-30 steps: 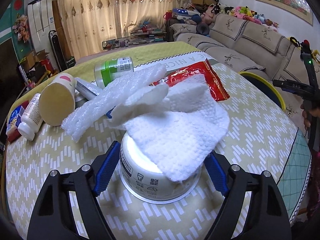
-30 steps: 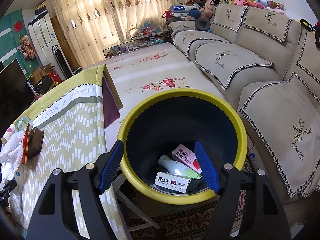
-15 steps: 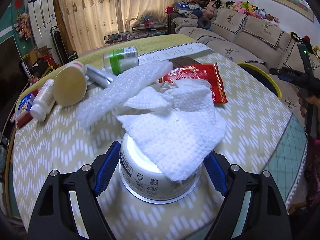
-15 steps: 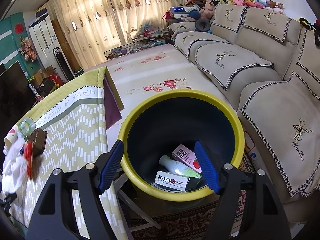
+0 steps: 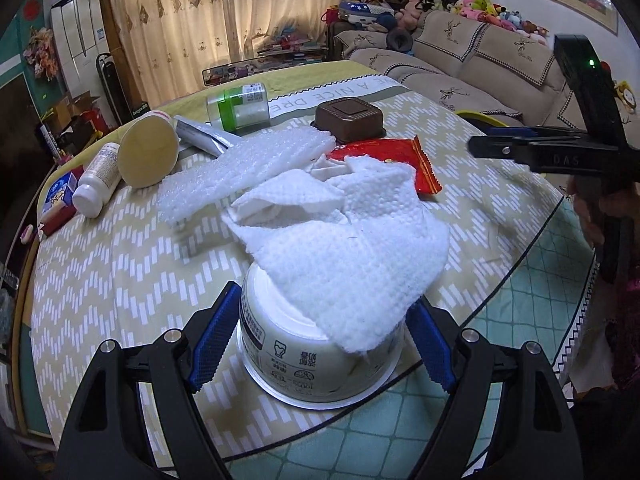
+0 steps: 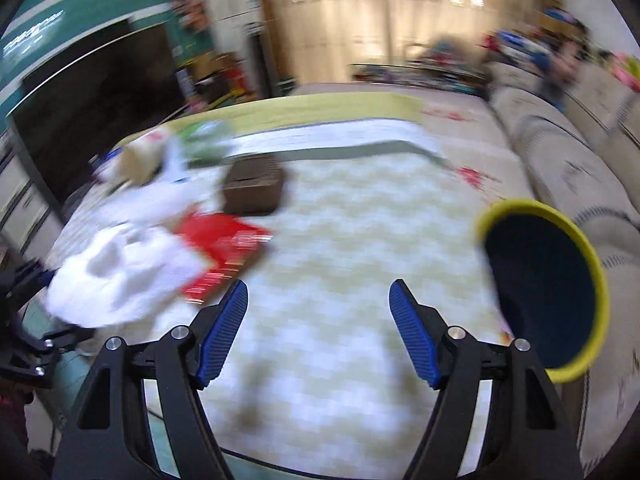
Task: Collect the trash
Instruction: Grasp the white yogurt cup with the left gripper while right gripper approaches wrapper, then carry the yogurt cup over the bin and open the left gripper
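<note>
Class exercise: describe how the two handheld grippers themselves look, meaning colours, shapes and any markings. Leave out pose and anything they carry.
Both grippers match. The left gripper and the right gripper each have two black, angular fingers with cut-out openings and silver screw heads, ending in blue ribbed pads. Seen from the left wrist view, the right gripper's black body shows raised lettering and a small green light. No cables or sleeves are clearly visible.

The round desk [image 5: 120, 280], draped in a yellow-green zigzag cloth, carried a brown square plastic box [image 5: 349, 117] toward its far edge, a red foil snack wrapper [image 5: 404, 160] beside it, and a white ridged foam sheet [image 5: 244, 172] mid-desk.
</note>
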Motion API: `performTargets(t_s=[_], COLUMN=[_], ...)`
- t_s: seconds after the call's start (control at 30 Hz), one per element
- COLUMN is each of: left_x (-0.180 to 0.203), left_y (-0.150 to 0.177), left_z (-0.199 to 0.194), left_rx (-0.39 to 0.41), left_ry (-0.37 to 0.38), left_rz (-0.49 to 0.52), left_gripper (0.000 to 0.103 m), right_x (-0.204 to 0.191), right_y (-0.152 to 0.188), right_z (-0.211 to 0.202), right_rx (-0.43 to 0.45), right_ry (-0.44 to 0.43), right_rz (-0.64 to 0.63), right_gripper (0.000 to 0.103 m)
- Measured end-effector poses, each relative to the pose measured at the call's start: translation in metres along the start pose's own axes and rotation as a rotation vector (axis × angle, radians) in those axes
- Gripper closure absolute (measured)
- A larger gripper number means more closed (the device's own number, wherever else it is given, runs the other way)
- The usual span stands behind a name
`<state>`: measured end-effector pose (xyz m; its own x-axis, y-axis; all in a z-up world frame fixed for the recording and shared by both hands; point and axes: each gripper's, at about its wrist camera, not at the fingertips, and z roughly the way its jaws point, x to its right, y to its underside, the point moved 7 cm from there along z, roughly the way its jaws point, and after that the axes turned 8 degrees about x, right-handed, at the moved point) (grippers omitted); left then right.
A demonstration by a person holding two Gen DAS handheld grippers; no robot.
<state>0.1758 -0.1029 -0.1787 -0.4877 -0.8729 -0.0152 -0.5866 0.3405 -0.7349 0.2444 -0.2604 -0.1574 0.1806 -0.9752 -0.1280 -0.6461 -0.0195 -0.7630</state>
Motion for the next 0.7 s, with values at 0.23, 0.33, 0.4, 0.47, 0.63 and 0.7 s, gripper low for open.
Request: performTargets(t_s=[0.23, 0.33, 0.4, 0.47, 0.63, 0.7], left_x=[-0.004, -0.005, -0.004, -0.004, -0.009, -0.013], left_y=[0.004, 0.004, 0.004, 0.004, 0.006, 0.008], left_z=[-0.005, -0.008, -0.011, -0.013, -0.029, -0.036], left_rx=[0.01, 0.021, 0.029, 0.037, 0.062, 0.066], left_ry=[-0.002, 0.003, 0.008, 0.012, 0.01, 0.001], left_rz=[-0.007, -0.006, -0.005, -0.004, -0.017, -0.024], left_gripper=[0.023, 0.023, 0.023, 0.023, 0.023, 0.023], right_x=[-0.065, -0.069, -0.066, -0.065, -0.058, -0.054], right_y=[-0.008, -0.003, 0.0, 0.002, 0.007, 0.009], right_z=[0.025, 0.035, 0.042, 0.048, 0.054, 0.056], right_rx=[-0.026, -0.059, -0.086, -0.102, -0.123, -0.129], right_ry=[-0.081, -0.047, -0.029, -0.008, 0.021, 0.02], right_rz=[-0.133, -0.167, -0.172, -0.185, -0.205, -0.199], right_gripper=[0.034, 0.034, 0.033, 0.034, 0.03, 0.029])
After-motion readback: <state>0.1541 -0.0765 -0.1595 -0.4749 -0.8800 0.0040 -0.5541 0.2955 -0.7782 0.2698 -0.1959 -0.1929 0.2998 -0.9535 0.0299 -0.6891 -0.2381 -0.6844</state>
